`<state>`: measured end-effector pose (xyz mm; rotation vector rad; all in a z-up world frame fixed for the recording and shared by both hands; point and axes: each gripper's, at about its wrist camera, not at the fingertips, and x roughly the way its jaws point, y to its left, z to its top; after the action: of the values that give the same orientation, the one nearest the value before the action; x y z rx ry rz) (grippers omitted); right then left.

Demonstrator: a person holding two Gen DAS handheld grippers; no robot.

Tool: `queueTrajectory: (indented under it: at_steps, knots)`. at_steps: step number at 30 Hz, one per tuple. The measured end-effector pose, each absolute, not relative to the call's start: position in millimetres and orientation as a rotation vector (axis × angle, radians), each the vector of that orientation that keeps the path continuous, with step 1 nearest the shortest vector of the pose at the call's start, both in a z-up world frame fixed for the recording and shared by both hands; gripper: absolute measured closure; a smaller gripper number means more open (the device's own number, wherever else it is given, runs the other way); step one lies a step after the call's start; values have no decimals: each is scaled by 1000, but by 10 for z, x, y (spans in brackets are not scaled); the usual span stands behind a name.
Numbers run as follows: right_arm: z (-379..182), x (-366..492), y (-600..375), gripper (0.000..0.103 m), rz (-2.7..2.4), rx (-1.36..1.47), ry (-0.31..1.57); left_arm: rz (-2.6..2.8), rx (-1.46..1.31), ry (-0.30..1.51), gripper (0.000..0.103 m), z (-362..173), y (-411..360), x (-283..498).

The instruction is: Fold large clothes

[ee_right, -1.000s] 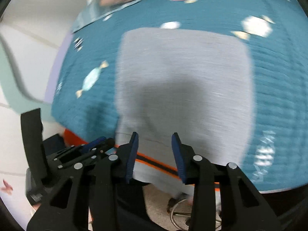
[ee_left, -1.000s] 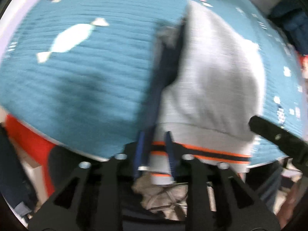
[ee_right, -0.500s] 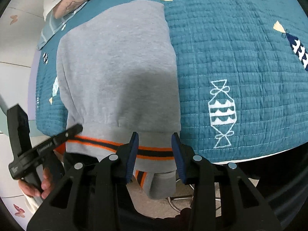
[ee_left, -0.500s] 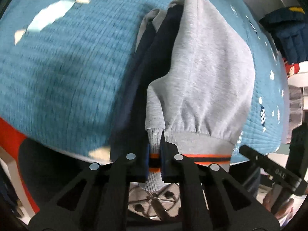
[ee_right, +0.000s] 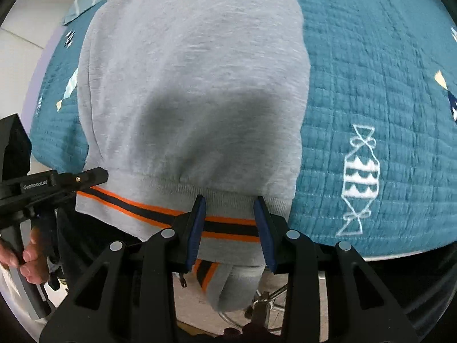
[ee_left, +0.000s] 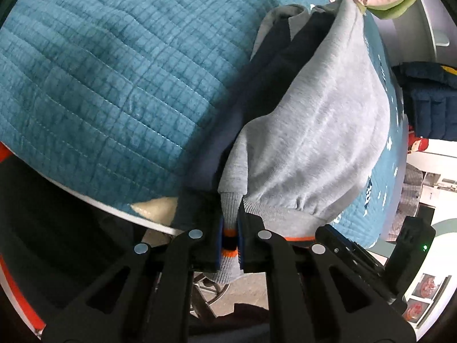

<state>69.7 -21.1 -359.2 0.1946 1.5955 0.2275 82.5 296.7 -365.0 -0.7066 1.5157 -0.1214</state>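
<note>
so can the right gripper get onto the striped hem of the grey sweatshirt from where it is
Probably yes: the right gripper already straddles the striped hem of the grey sweatshirt, jaws open, nothing lying between. The left gripper grips the hem's other end.

Each camera sits on a gripper and looks forward along its two black fingers, tilted steeply down at the bed (ee_left: 94, 85).

The left camera is very close to the near edge of the bed. It looks along the left side of the grey sweater (ee_left: 320, 131), with the floor showing underneath.

The right camera looks down at the sweater's wide flat side (ee_right: 194, 85) from close up.

Both views share the sweater, its striped hem (ee_right: 148, 211) and the blue blanket (ee_right: 371, 71). Each one also sees the other gripper at its side edge.
</note>
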Motion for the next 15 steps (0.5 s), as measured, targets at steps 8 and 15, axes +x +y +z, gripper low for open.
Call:
queueTrajectory:
  at_steps: [8,15]
  knots:
    - [-3037,774,-270,96,201,171,1452,44,-182,1426,80,-3025,2538,683]
    - [-3226,776,-267,101,286,254,1527,-76,-197,1354,102,-2771,2290,683]
